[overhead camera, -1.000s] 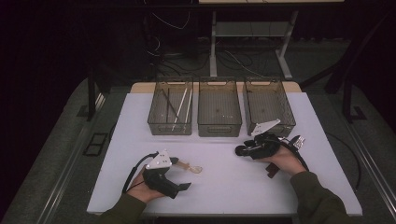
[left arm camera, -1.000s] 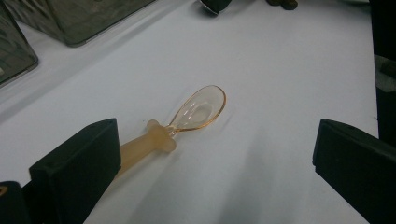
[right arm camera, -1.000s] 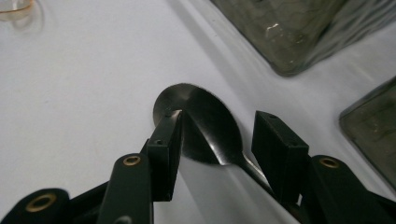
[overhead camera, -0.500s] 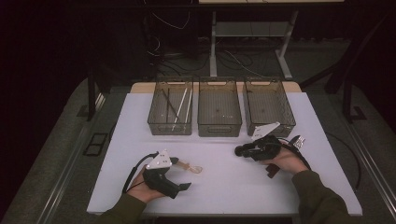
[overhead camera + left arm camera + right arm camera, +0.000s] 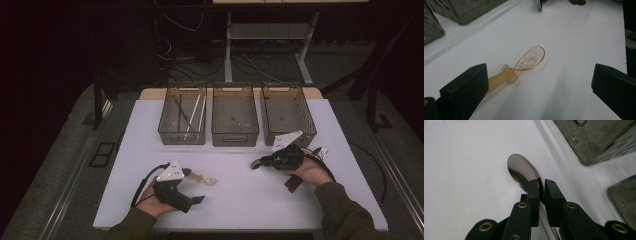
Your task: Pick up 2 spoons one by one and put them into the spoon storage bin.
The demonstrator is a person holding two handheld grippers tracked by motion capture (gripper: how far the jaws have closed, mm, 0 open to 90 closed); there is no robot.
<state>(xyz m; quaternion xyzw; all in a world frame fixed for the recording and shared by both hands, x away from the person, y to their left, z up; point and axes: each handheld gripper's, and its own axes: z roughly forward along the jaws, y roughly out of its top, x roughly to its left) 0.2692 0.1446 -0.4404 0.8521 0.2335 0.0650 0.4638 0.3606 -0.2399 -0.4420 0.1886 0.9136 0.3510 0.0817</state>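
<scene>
**Right hand-held gripper clamped on a metal spoon, left one wide apart around a plastic spoon**

The right hand-held gripper (image 5: 257, 163) lies low over the bench (image 5: 250, 200), held from behind by the person's right hand (image 5: 307, 171), with the forearm coming in from the near edge. It points level, across the bench toward the left hand-held gripper. Its jaws have just been closing and now stand nearly together, clamped on the neck of a metal spoon (image 5: 522, 171). The spoon's bowl sticks out just ahead of the jaw tips and rests on or just above the bench top; which, I cannot tell.

The left hand-held gripper (image 5: 200, 189) rests near the bench's front edge in the left hand (image 5: 155, 200), tilted so it points toward the right hand-held gripper. Its jaws stand wide apart. A clear orange plastic spoon (image 5: 524, 63) lies flat on the bench between them, its frosted handle just beside one jaw and its bowl ahead of the tips. No pad presses on it.

Beyond both hand-held grippers three clear smoky bins stand in a row, side by side. The left bin (image 5: 182, 117) holds several thin sticks, some light, some dark. The middle bin (image 5: 235, 117) shows a few small bright specks on its floor. The right bin (image 5: 287, 112) stands just beyond the right hand-held gripper; what is in it I cannot tell.
</scene>
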